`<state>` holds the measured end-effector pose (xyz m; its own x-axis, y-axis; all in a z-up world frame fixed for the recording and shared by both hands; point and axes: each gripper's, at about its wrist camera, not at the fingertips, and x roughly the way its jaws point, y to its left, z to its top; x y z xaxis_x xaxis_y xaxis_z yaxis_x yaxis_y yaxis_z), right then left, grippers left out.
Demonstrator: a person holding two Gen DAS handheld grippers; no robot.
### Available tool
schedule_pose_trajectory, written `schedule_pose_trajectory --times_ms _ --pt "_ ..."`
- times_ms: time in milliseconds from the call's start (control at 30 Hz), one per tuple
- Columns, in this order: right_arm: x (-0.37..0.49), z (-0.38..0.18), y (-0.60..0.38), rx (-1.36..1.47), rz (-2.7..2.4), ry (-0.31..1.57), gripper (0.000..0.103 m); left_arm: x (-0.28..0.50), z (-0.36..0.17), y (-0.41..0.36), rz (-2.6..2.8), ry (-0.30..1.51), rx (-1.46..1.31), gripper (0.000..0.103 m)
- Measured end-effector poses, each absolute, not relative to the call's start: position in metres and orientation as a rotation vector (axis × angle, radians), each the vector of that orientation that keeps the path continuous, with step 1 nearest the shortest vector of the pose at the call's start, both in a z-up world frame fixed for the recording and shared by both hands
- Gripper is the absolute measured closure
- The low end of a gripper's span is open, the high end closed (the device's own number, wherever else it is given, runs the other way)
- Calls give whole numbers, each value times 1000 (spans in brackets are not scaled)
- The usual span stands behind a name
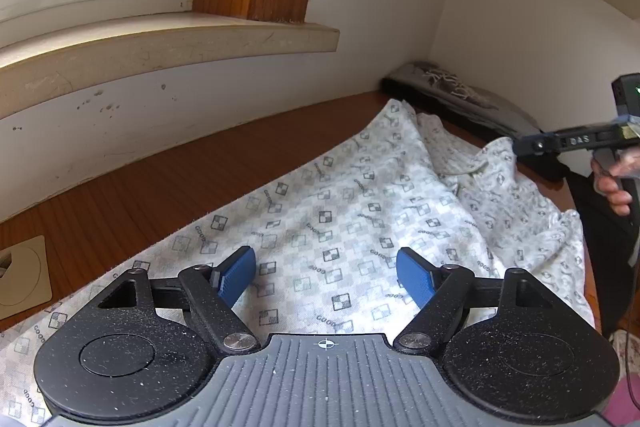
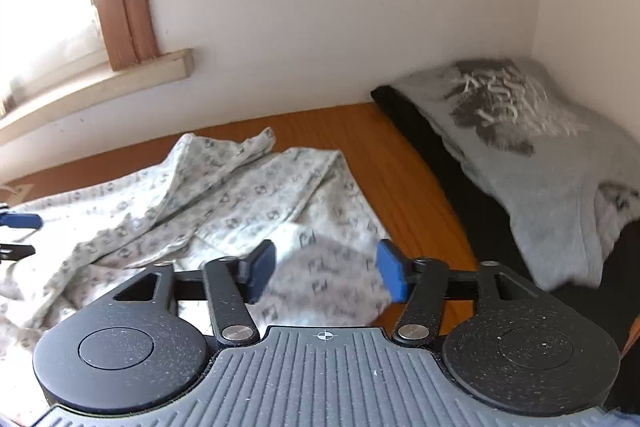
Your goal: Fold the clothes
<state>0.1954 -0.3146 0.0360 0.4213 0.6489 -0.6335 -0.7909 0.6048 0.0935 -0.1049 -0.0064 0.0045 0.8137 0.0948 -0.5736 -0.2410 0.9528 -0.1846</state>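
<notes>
From the left wrist, the left gripper (image 1: 326, 277) hovers with jaws spread over the patterned cloth (image 1: 360, 211), which lies flat across the wooden bench (image 1: 160, 179); nothing is pinched. From the right wrist, the right gripper (image 2: 326, 273) has jaws apart above a rumpled corner of the cloth (image 2: 200, 199), gripping nothing; folded grey clothes (image 2: 540, 163) sit in the corner

Left gripper (image 1: 326, 277) & right gripper (image 2: 326, 273): black linkage arms w/ silver pivot screws, blue ribbed pads (image 1: 238, 275), grey ridged housing, crosshair mark.
</notes>
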Motion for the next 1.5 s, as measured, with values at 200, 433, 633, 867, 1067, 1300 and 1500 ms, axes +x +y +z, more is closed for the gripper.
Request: schedule_pose_trajectory --times_ms 200,433,633,867,1067,1300,1500 --pt "194 5 -303 -287 860 694 38 -104 4 -7 181 600 -251 19" --pt "181 12 -304 -278 832 637 27 -104 4 -8 185 605 -242 15" --pt "183 12 -324 -220 826 665 25 -103 4 -10 195 606 -233 13" --pt "175 5 -333 -264 939 645 21 -100 12 -22 228 604 -180 13" --pt "170 -1 -334 -366 1079 648 16 -78 37 -69 156 602 -102 13" --pt "185 -3 -336 -430 1182 630 14 -21 35 -156 -34 659 -26 27" --pt "204 -6 -338 -445 1258 629 6 18 15 -194 -125 737 2 51"
